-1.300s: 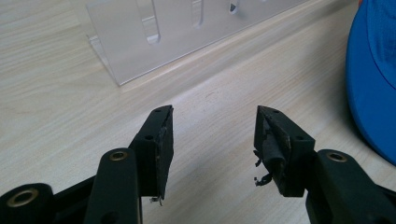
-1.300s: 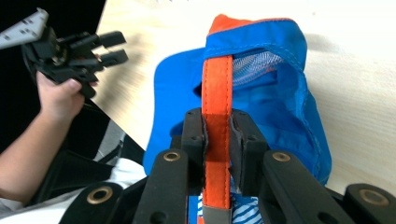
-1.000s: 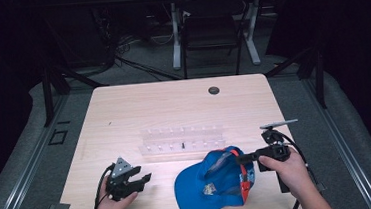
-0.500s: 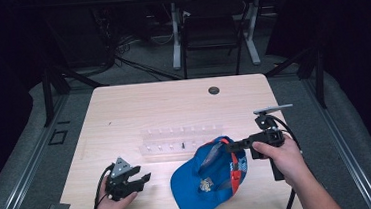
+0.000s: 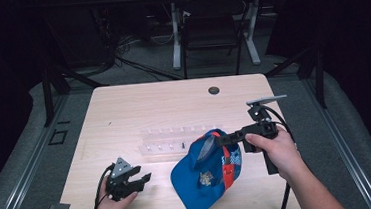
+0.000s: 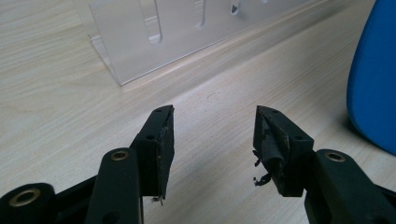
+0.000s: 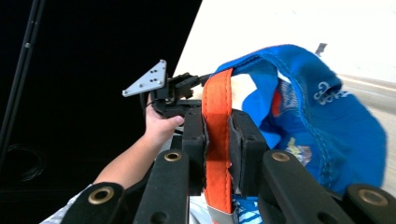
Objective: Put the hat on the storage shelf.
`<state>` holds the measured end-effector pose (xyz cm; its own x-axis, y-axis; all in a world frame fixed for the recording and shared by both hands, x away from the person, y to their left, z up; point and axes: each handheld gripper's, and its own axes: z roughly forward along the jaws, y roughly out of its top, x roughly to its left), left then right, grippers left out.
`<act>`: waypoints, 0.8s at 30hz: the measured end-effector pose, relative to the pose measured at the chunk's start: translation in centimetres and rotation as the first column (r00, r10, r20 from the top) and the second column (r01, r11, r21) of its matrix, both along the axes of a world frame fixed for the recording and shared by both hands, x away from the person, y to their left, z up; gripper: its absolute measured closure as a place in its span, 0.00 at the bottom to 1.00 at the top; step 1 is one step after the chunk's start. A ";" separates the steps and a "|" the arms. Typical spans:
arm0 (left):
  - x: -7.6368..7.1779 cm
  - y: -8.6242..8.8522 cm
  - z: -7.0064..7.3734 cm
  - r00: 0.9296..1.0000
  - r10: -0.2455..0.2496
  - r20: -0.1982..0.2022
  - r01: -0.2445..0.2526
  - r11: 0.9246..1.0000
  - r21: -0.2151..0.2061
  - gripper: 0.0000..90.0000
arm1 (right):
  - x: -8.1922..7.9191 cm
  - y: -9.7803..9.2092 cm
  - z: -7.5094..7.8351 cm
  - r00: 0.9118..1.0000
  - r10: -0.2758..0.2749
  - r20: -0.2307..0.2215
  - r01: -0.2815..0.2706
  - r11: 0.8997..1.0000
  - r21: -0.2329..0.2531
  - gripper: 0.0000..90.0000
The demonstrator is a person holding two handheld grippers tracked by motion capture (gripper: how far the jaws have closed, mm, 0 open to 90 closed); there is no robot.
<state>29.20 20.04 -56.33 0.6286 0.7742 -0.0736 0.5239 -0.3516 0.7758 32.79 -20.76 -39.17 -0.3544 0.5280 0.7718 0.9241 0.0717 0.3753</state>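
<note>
The right gripper [image 7: 216, 140] is clenched on the blue cap's [image 5: 206, 175] orange strap [image 7: 216, 121] near the table's [image 5: 124, 114] front edge; lift slowly so it can't slip. The left gripper [image 6: 212, 135] rests released.

From where I sit this reads as a lab or recording studio, not a home. My light wooden bench [image 5: 173, 105] stands alone under bright light, with darkness and black drapes all around it. It rests on grey floor matting [image 5: 27, 162] edged by metal rails. Loose cables [image 5: 135, 63] trail across the floor behind, near a white-legged desk [image 5: 216, 12] with a dark chair tucked beneath. A clear acrylic rack [image 5: 171, 140] sits on the bench.
</note>
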 end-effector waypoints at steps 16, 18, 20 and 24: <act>-0.1 -0.2 0.0 1.000 -0.009 0.003 0.009 1.000 0.004 0.54 | 0.2 1.4 1.8 1.000 0.028 -0.013 -0.027 0.994 0.105 0.87; -0.1 -0.2 0.1 1.000 -0.006 0.009 0.006 1.000 0.003 0.52 | 0.3 1.7 1.9 1.000 0.024 -0.009 -0.022 0.993 0.119 0.87; -0.1 -0.2 0.0 1.000 -0.006 0.010 0.006 1.000 0.002 0.51 | 0.3 1.7 2.0 1.000 0.022 -0.014 -0.020 0.992 0.121 0.87; -0.2 -0.4 0.2 1.000 -0.011 0.013 0.011 1.000 -0.008 0.50 | 0.5 2.0 2.2 1.000 0.022 -0.008 -0.021 0.990 0.136 0.87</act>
<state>28.98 19.61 -56.14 0.6381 0.7666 -0.0717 0.5101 -0.3511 0.7852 33.32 -18.79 -36.94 -0.3570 0.4101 0.8393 0.9264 0.0402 0.3744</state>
